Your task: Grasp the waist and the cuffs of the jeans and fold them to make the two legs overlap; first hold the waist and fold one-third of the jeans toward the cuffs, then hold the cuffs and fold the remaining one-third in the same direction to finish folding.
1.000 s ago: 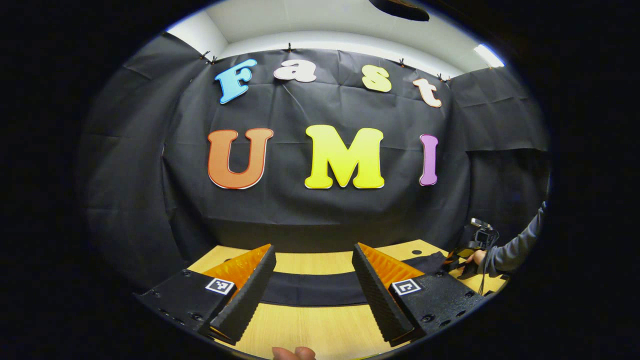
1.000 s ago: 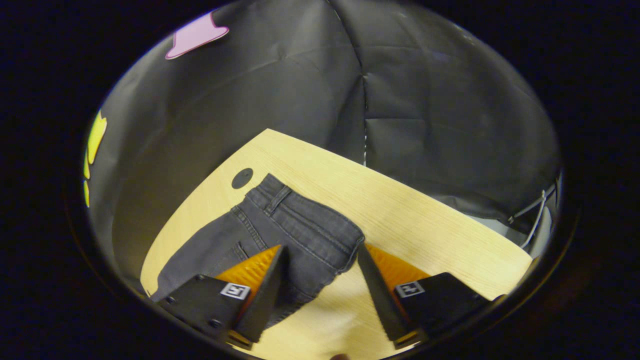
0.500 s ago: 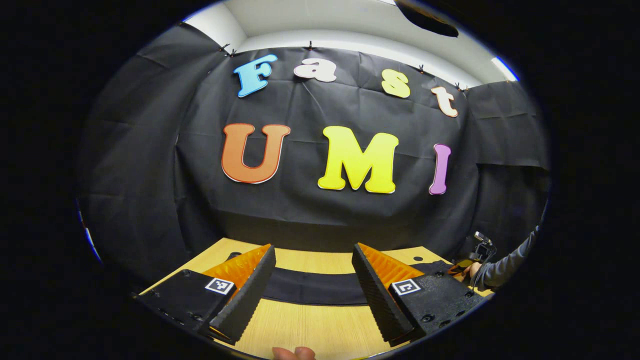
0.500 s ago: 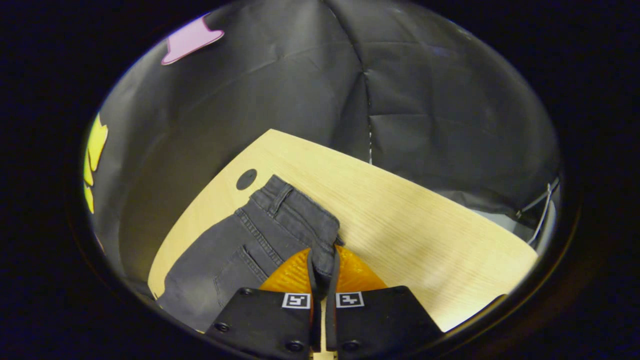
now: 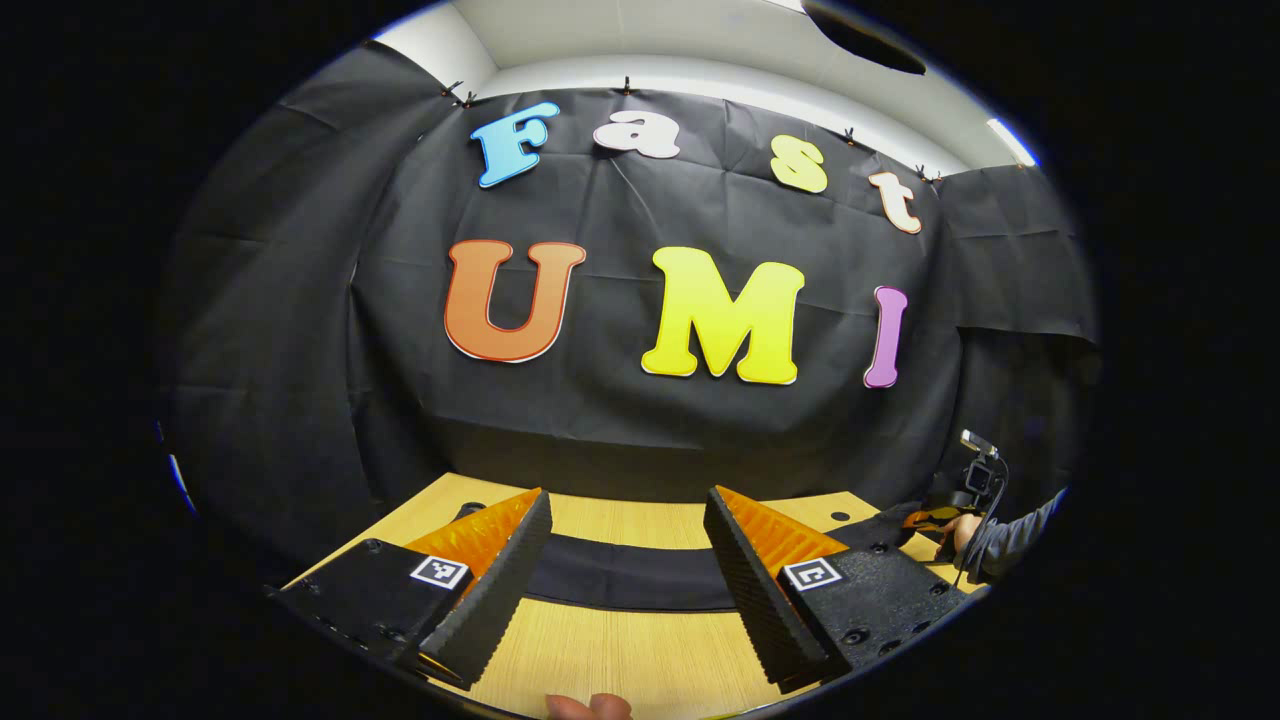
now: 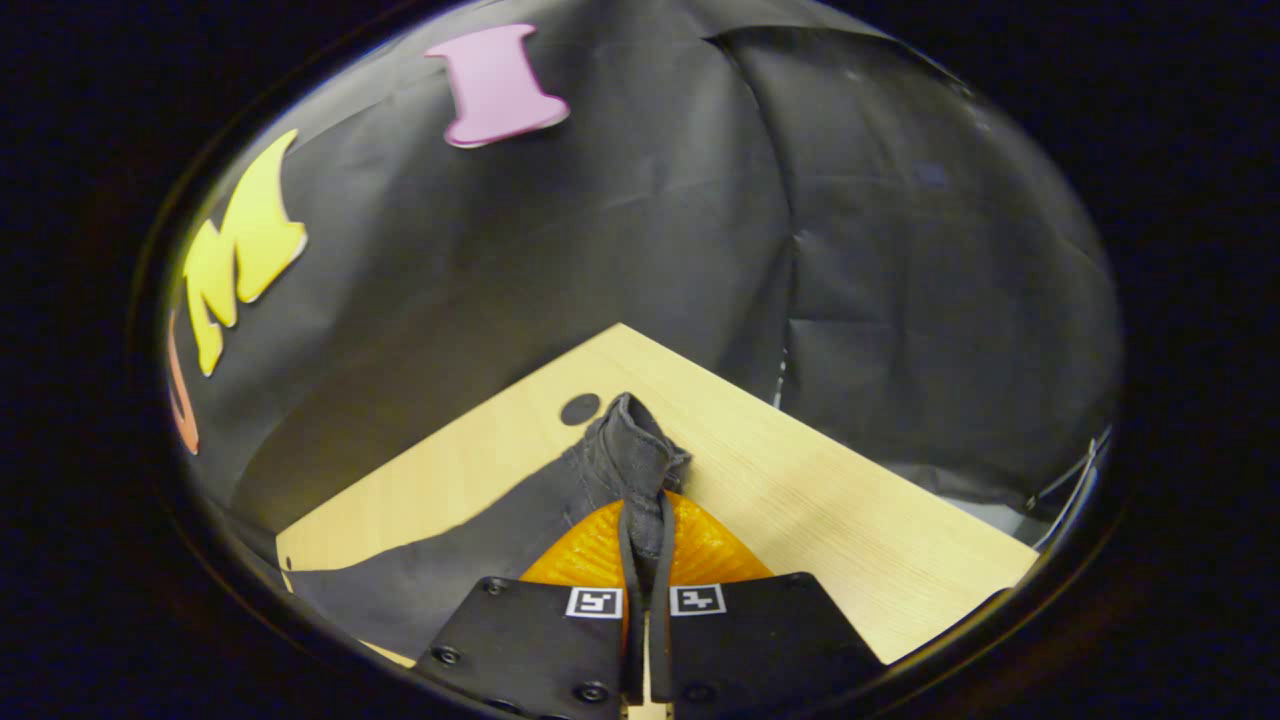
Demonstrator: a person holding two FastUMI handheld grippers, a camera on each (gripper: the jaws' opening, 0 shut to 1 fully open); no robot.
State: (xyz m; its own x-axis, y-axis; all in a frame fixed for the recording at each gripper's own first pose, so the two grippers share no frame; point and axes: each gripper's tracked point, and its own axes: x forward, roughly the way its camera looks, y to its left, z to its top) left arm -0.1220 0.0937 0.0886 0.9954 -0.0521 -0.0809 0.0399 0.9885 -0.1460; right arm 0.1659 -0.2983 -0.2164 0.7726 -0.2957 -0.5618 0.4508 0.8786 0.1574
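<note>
Denim is what I have between my right gripper (image 6: pixel 640 540)'s fingers: they are closed tight on the waist of the jeans (image 6: pixel 470 560), and the waistband bunches up in a peak just beyond the tips, raised off the table (image 6: pixel 850 520). From there the dark cloth slopes down and lies flat across the wood toward my left. My left gripper (image 5: pixel 625 560) is spread wide and holds nothing; it hangs above the near part of the table, with a dark band of the jeans lying between its fingers' line of sight, farther off. I judge the fabric thick and fairly heavy for cloth, limp rather than stiff, so it will sag and drag from a single pinch. The waistband's doubled seam gives a firm, non-slippery hold. The cuffs' hemmed edge should suit the left gripper in the same way, though I cannot make the cuffs out clearly.
</note>
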